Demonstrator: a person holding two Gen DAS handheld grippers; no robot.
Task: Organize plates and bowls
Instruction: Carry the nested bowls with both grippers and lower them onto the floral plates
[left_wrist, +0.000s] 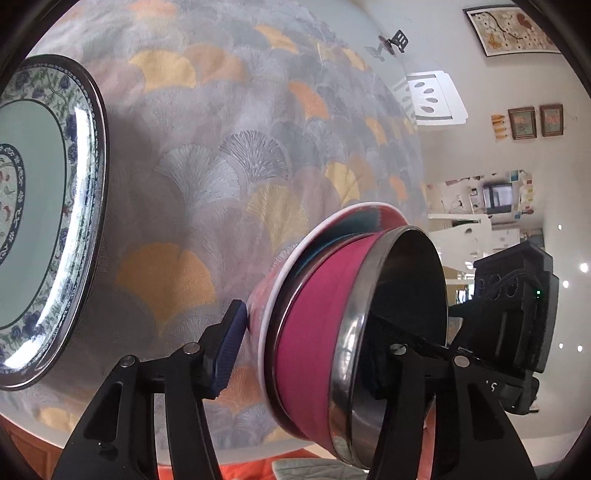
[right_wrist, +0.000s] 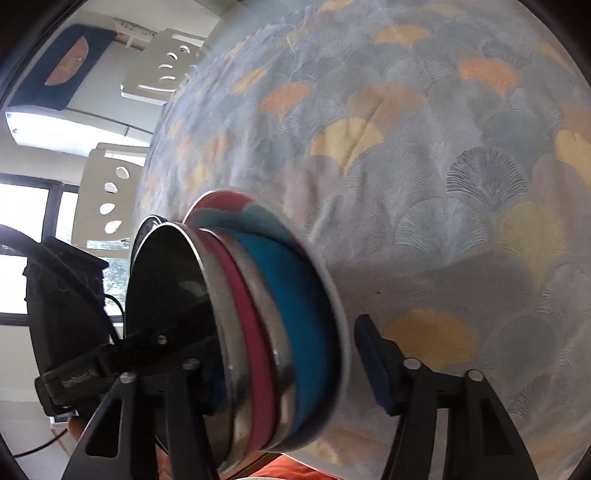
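Both tools tilt steeply down over a stack of bowls, one on each side. The left tool straddles the stack's rim: its blue pad touches the outer pink-and-white bowl, the other finger reaching inside the top steel bowl; whether it grips, I cannot tell. The right tool has one finger inside, but its outer pad stands just clear, so it is not gripping. The stack sits on a surface covered in fan-patterned cloth, beside a large floral plate. White chairs stand beyond.
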